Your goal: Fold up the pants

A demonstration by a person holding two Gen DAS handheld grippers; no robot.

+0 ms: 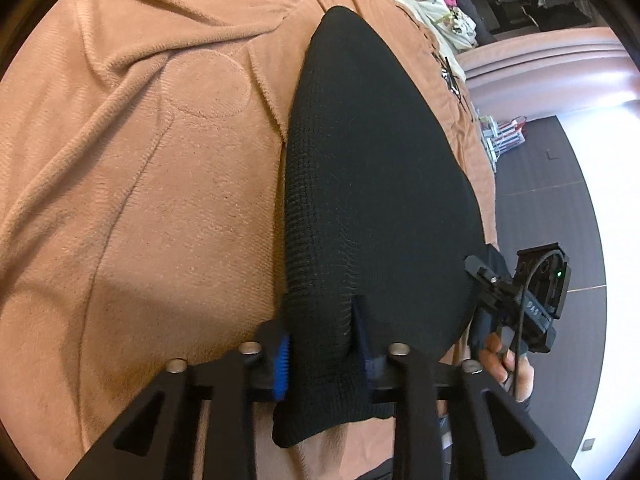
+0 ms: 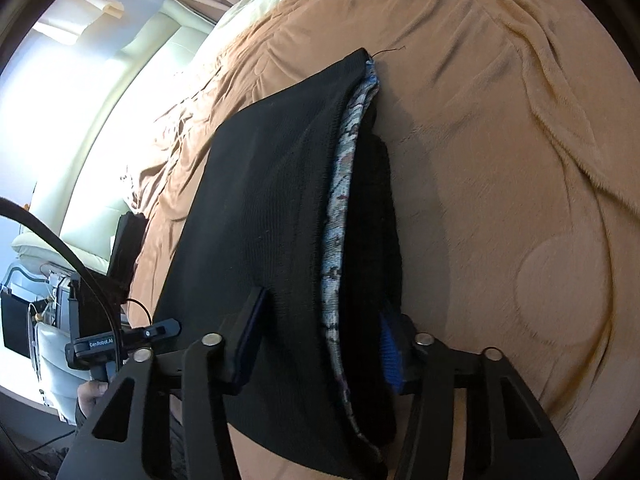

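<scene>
My left gripper (image 1: 322,360) pinches the near edge of the black pants (image 1: 372,200); my right gripper (image 2: 320,344) straddles the stacked layers, whether gripping I cannot tell. The pants' long axis runs away from both over the tan blanket (image 1: 140,200).

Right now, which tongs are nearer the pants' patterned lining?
Right. The right tongs straddle the patterned lining; the left tongs hold the pants' far edge, away from it.
</scene>
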